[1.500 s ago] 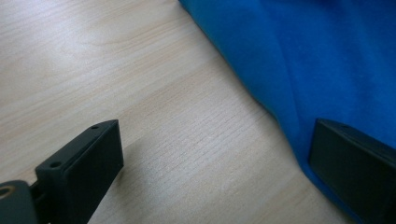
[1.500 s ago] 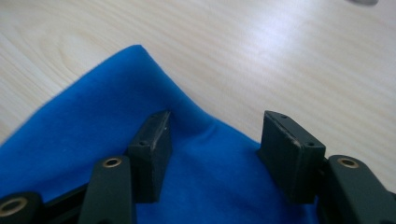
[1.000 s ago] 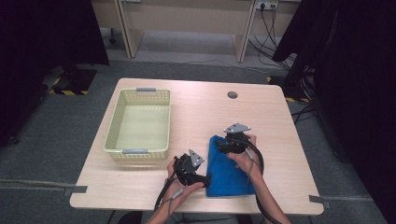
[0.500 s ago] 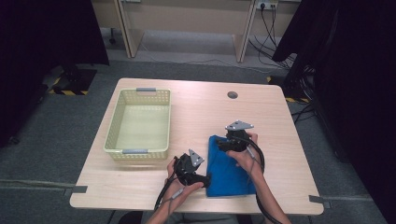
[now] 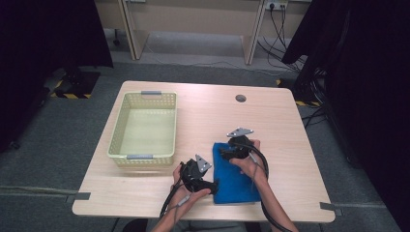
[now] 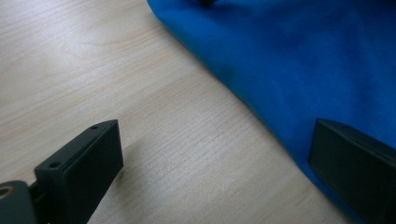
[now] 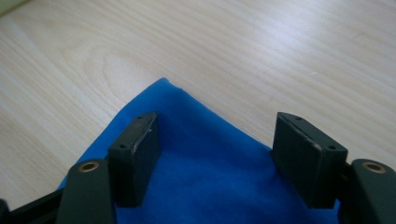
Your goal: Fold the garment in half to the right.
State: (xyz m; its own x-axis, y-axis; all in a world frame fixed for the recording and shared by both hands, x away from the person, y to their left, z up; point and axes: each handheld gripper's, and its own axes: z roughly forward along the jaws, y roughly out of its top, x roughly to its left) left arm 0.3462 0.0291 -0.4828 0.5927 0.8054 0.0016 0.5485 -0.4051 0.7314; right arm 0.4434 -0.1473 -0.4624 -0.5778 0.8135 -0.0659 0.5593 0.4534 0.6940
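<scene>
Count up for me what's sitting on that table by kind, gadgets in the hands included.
Blue cloth: 1
Yellow-green basket: 1
Hand-held grippers: 2, the left gripper and the right gripper, both with jaws apart
Total: 4

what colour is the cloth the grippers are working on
The cloth is plain bright blue, no pattern; the right gripper view shows it best.

Grey carpet floor (image 5: 58, 145), black curtains (image 5: 43, 38), pale wooden table (image 5: 270, 116).
</scene>
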